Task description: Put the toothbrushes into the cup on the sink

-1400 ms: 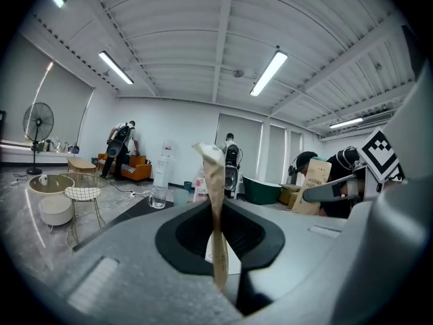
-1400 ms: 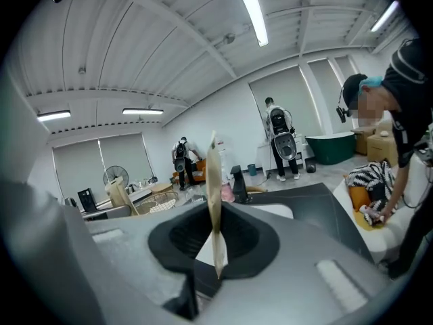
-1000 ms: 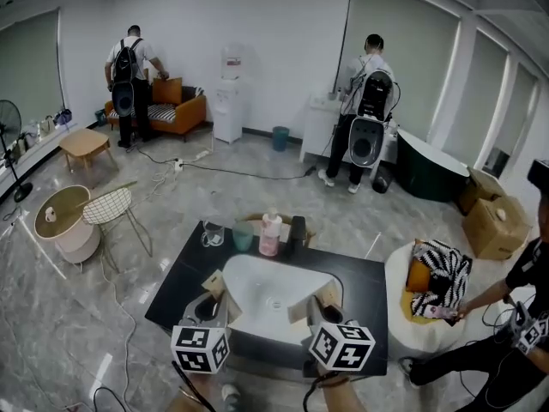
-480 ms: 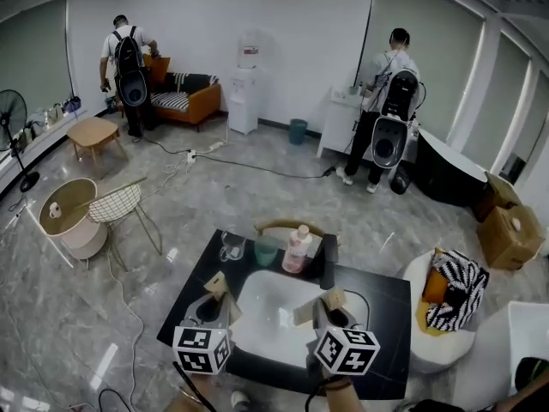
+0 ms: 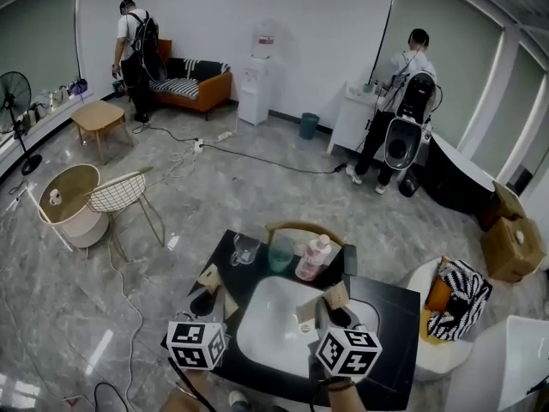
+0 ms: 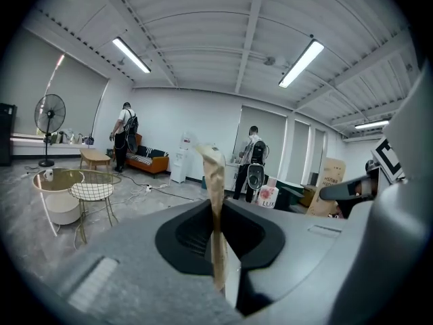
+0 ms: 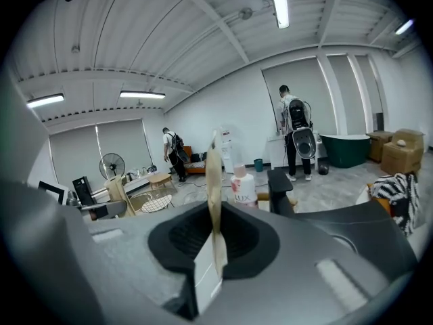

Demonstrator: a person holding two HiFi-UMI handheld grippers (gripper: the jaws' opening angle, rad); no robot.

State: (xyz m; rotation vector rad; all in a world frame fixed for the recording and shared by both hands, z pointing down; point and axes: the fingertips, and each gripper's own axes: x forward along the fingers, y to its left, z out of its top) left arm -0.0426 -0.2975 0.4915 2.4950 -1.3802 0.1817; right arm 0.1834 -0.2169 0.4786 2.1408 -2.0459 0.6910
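Observation:
A white sink (image 5: 279, 312) is set in a black counter (image 5: 390, 303). At its far edge stand a clear glass cup (image 5: 245, 249), a teal cup (image 5: 280, 252), a pink bottle (image 5: 314, 257) and a black object (image 5: 347, 260). I see no toothbrush in any view. My left gripper (image 5: 210, 276) hovers over the counter's left side and my right gripper (image 5: 335, 295) over the sink's right rim. Both are shut, tan pads together, with nothing between them (image 6: 210, 158) (image 7: 213, 151). The pink bottle (image 7: 243, 188) stands just ahead of the right gripper.
A wire chair (image 5: 122, 197) and a round side table (image 5: 67, 202) stand to the left, with cables across the floor. A white stool with striped cloth (image 5: 453, 292) is close on the right. Two people with backpacks work at the far wall.
The view has moved forward, so the sink sits nearer and more to the right. Both grippers travelled along with it, still shut. The person at the right edge has left the picture.

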